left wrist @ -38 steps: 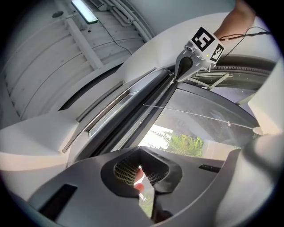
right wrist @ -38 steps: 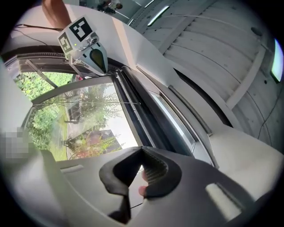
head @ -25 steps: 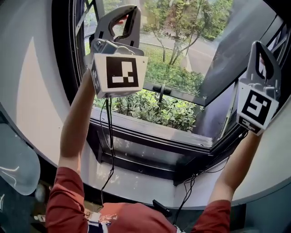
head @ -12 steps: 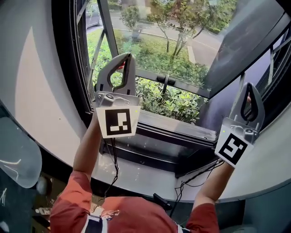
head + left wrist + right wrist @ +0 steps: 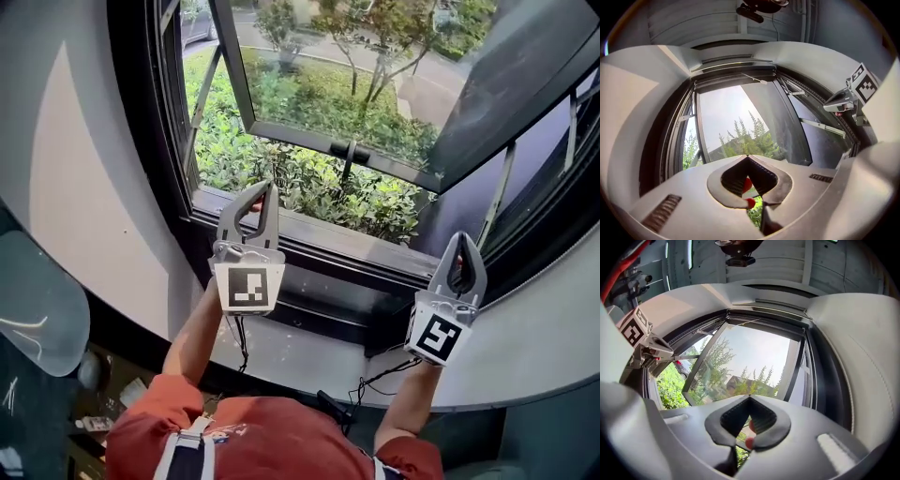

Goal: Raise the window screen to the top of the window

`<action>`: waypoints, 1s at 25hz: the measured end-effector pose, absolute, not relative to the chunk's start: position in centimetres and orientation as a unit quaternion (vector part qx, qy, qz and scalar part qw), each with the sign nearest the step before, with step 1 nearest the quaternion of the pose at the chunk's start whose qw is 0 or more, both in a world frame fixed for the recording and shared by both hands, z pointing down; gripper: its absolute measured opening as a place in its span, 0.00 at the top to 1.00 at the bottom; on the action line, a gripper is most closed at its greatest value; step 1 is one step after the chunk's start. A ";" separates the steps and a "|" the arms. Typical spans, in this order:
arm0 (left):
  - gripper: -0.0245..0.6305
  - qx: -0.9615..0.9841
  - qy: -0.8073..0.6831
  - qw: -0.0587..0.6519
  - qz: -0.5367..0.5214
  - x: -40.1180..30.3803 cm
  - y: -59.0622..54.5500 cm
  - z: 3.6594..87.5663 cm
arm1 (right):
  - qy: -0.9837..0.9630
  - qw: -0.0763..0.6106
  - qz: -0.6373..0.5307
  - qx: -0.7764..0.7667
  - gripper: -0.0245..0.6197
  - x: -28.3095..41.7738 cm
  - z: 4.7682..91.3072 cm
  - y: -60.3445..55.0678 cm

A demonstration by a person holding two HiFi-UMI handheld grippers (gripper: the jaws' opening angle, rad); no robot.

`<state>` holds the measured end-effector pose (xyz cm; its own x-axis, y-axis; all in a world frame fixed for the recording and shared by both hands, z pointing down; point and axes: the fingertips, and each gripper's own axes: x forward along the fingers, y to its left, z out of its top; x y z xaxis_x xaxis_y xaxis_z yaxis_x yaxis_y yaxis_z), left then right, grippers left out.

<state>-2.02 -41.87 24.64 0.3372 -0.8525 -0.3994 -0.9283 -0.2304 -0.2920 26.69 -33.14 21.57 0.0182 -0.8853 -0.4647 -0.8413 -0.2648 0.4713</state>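
Person in a rust-red shirt, a grey handheld gripper on each hand

The left gripper [image 5: 266, 188] and right gripper [image 5: 462, 239] are matte grey, narrowing to a pointed loop lined with dark ribbed pads [image 5: 732, 174]. Each carries a white cube [image 5: 249, 287] printed with black square markers. Thin black cables [image 5: 241, 339] trail from them. The shirt has short sleeves [image 5: 141, 417], and pale straps [image 5: 190, 442] cross the shoulders.

Left gripper [image 5: 263, 193] and right gripper [image 5: 461, 242] lowered

Shrubs [image 5: 309, 183] & trees [image 5: 380, 33] outside, w/ paved path [image 5: 427, 94] beyond; white wall [image 5: 75, 187] at left.
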 end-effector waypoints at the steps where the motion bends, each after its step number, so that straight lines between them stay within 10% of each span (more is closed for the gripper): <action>1: 0.96 -0.787 0.569 0.227 0.074 -1.9 -41.9 26.0 | -0.613 0.024 -0.339 0.713 0.95 26.5 22.9 -33.1; 25: 0.96 -0.838 0.541 0.068 0.026 -1.0 -36.0 45.2 | -0.720 -0.003 -0.145 0.678 0.95 18.9 42.2 -30.7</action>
<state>-0.98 -36.03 45.17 0.4131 -0.9032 -0.1170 -0.9102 -0.4051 -0.0866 18.94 -30.68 42.25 -0.0800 -0.9763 -0.2011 -0.9781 0.0380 0.2046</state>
